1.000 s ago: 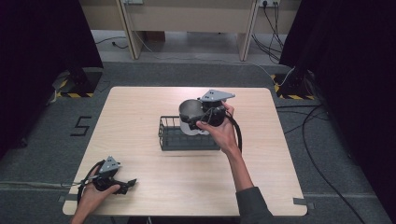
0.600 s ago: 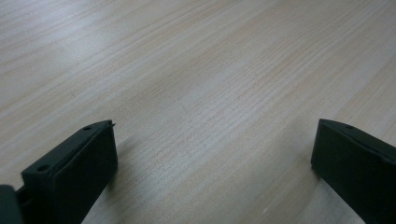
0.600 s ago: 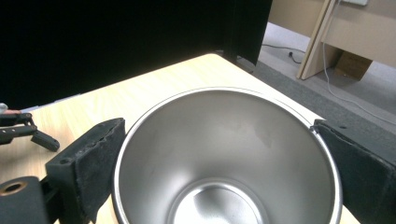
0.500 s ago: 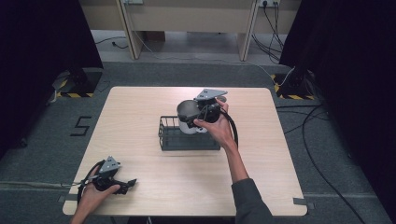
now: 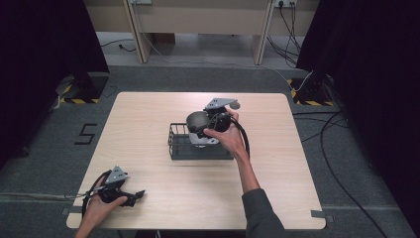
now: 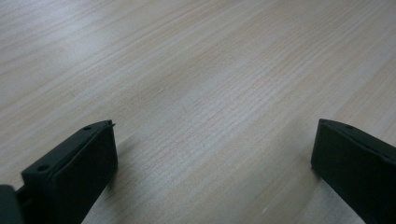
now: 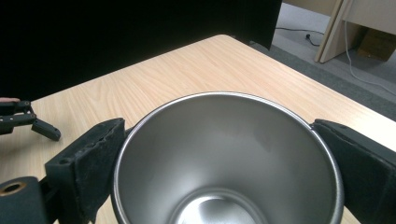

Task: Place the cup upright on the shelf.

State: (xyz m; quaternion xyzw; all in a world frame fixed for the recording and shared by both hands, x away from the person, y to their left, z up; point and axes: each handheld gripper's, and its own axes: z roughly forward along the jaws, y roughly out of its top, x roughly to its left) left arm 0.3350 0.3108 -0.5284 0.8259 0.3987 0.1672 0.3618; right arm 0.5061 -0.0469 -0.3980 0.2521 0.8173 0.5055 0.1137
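My right gripper (image 5: 207,125) is shut on a steel cup (image 5: 197,120) and holds it over a black wire basket (image 5: 172,144) at the table's middle. In the right gripper view the cup (image 7: 233,154) has its open mouth toward the camera, and a black jaw presses on each side of its rim, gripper (image 7: 219,126). A pale part shows under the cup inside the basket; I cannot tell whether it touches the bottom. My left gripper (image 5: 134,195) rests on the table near the front left corner, open, gripper (image 6: 212,130), with bare wood between its jaws.
The wooden table (image 5: 148,119) has free room left of and in front of the basket. In the right gripper view the left gripper (image 7: 28,122) lies far off by the table edge. Cables (image 5: 341,163) run over the floor on the right, and desk legs (image 5: 136,29) stand behind.
My right gripper and the cup have shifted slightly to the left over the basket. The left gripper has stayed where it was.
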